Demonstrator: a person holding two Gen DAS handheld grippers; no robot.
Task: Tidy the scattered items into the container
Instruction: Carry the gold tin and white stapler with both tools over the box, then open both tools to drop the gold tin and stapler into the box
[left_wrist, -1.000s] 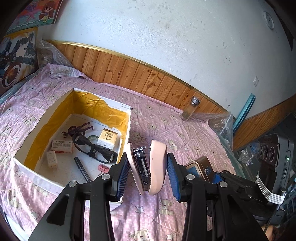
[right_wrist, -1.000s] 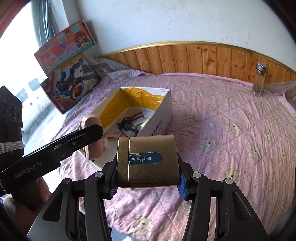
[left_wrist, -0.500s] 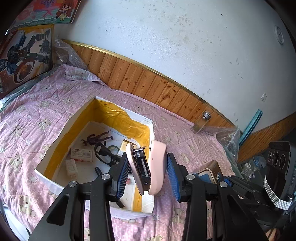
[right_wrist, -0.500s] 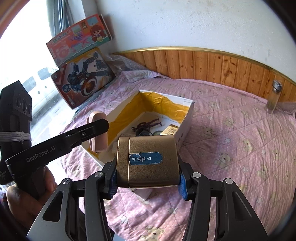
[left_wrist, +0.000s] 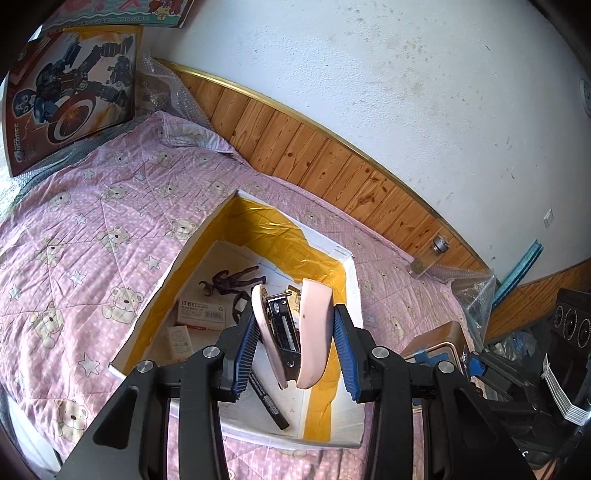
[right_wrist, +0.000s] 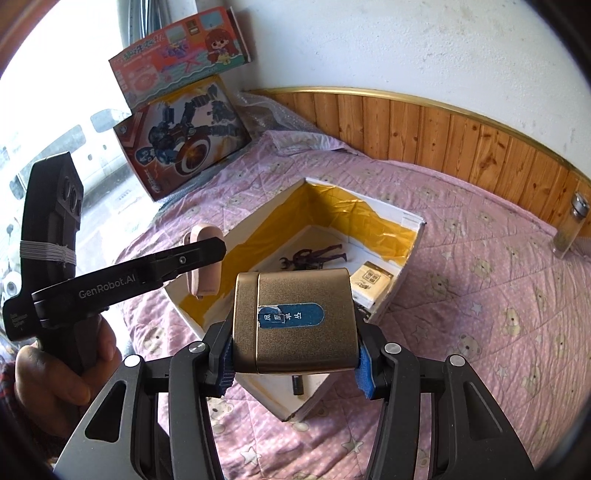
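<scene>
My left gripper (left_wrist: 293, 349) is shut on a pink stapler (left_wrist: 314, 332), held upright above the near half of the white box (left_wrist: 354, 273) with yellow tape lining. Inside the box lie a dark figurine (left_wrist: 231, 282), a staple packet (left_wrist: 201, 310), a black marker (left_wrist: 267, 400) and glasses, partly hidden by the stapler. My right gripper (right_wrist: 295, 360) is shut on a bronze tin (right_wrist: 295, 321) with a blue label, hovering over the box's near corner (right_wrist: 291, 410). From the right wrist, the left gripper (right_wrist: 201, 254) holds the stapler (right_wrist: 207, 273) over the box's left wall.
The box sits on a pink bear-print quilt (left_wrist: 74, 236). A glass jar (right_wrist: 570, 225) stands by the wooden wall panel (right_wrist: 443, 136). Two toy boxes (right_wrist: 184, 136) lean at the bed's far left corner. A hand (right_wrist: 55, 369) grips the left tool's handle.
Both grippers have moved toward and over the box with their loads still held. The stapler now hangs above the box's interior, and the tin above its near corner.
</scene>
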